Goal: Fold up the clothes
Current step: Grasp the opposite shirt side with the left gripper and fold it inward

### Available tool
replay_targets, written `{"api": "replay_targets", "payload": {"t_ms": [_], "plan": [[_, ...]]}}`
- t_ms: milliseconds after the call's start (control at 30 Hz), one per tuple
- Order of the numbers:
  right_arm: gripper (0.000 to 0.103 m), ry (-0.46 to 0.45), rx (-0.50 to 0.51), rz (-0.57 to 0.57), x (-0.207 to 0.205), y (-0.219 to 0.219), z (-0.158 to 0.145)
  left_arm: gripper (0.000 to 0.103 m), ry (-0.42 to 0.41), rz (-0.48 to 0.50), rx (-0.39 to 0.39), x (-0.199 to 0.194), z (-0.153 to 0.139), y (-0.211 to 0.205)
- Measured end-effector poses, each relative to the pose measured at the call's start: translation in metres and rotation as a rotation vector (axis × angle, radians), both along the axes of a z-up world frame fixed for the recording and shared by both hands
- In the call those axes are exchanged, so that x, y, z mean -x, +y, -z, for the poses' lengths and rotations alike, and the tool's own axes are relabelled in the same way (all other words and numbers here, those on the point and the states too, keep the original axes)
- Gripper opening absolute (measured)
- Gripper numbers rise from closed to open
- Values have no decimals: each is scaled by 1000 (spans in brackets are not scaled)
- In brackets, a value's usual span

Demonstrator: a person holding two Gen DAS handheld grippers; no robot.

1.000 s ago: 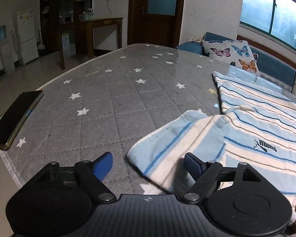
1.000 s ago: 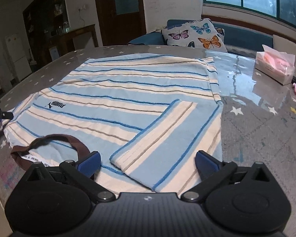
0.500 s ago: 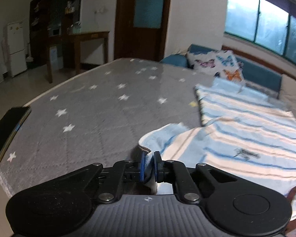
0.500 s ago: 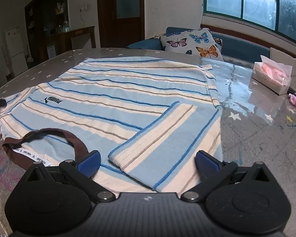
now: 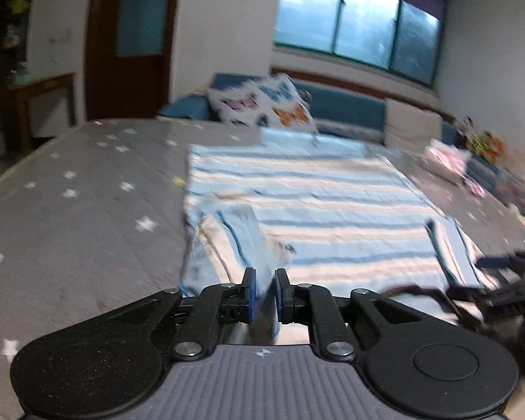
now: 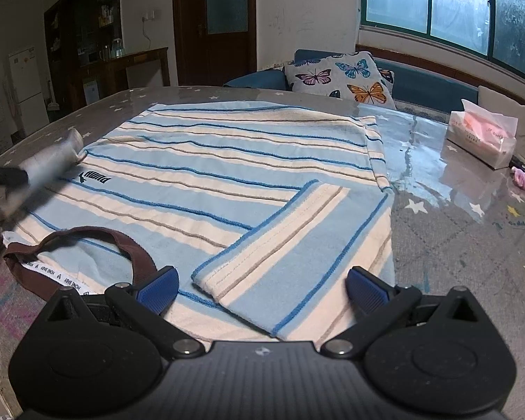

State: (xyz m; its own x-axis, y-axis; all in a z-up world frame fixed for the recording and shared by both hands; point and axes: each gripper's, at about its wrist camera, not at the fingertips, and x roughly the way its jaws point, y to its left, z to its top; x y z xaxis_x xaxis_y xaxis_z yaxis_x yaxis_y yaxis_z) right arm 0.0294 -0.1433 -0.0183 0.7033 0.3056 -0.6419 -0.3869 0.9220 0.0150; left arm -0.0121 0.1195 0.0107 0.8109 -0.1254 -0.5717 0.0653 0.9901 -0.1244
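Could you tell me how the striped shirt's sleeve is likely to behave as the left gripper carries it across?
Probably floppy: the sleeve sags and crumples ahead of the left gripper. Likely light, since a narrow pinch lifts it. It may land wrinkled.

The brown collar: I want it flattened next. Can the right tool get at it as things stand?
Probably yes. The right tool stands open with nothing held, and the brown collar lies uncovered on the striped shirt just ahead of its left finger.
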Motion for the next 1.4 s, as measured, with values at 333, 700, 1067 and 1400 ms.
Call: {"api": "replay_targets", "payload": {"t_ms": [333,700,1067,1400], "plan": [[103,-2,4,-1,0,0,0,37,-26,-42,-72,-20,-11,17],[103,-3,6,0,0,1,0,36,60,-27,-244,-67,16,17],[103,-3,6,-1,0,1,0,38,47,-3,-297,-90,20,4],[103,-1,11,0,0,2,1,62,12,53,-342,-61,17,-6]]}}
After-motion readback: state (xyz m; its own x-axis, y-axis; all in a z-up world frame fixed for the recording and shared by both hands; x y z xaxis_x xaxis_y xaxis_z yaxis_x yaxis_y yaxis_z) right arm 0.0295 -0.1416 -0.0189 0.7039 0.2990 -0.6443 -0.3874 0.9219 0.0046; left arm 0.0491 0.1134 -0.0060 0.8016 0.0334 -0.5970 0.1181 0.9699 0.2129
